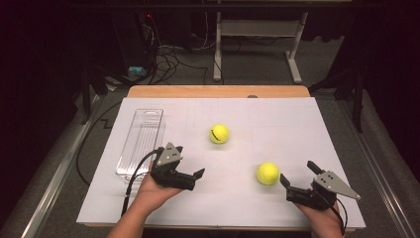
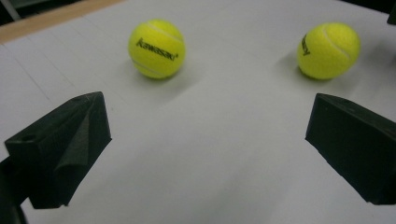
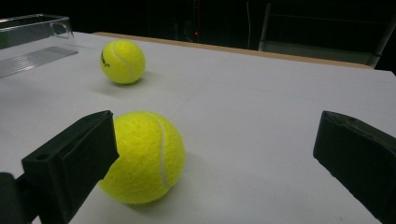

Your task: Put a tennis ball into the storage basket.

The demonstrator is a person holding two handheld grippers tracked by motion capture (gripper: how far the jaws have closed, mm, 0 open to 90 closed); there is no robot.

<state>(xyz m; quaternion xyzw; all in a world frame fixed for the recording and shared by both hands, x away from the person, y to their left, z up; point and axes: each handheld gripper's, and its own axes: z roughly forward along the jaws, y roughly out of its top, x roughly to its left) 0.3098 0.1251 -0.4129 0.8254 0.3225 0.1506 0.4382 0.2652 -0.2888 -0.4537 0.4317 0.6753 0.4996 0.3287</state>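
Observation:
Two yellow tennis balls lie on the white table cover point(image 1: 297, 124). The far ball point(image 1: 219, 134) point(image 2: 157, 48) point(image 3: 123, 61) carries black lettering and sits near the middle. The near ball point(image 1: 267, 173) point(image 2: 328, 50) point(image 3: 142, 156) rests toward the front right. My left gripper point(image 1: 189, 161) point(image 2: 208, 119) is open and empty, with both balls some way ahead of its jaws. My right gripper point(image 1: 297, 172) point(image 3: 217, 135) is open too. The near ball lies just beyond its left jaw, which hides part of the ball; nothing is between the jaws.
A clear plastic tray point(image 1: 141, 141) point(image 3: 32, 39) lies lengthwise at the left of the cover, just behind my left hand. The wooden table edge point(image 1: 218, 91) runs along the back. Beyond it stand table legs and cables on the floor.

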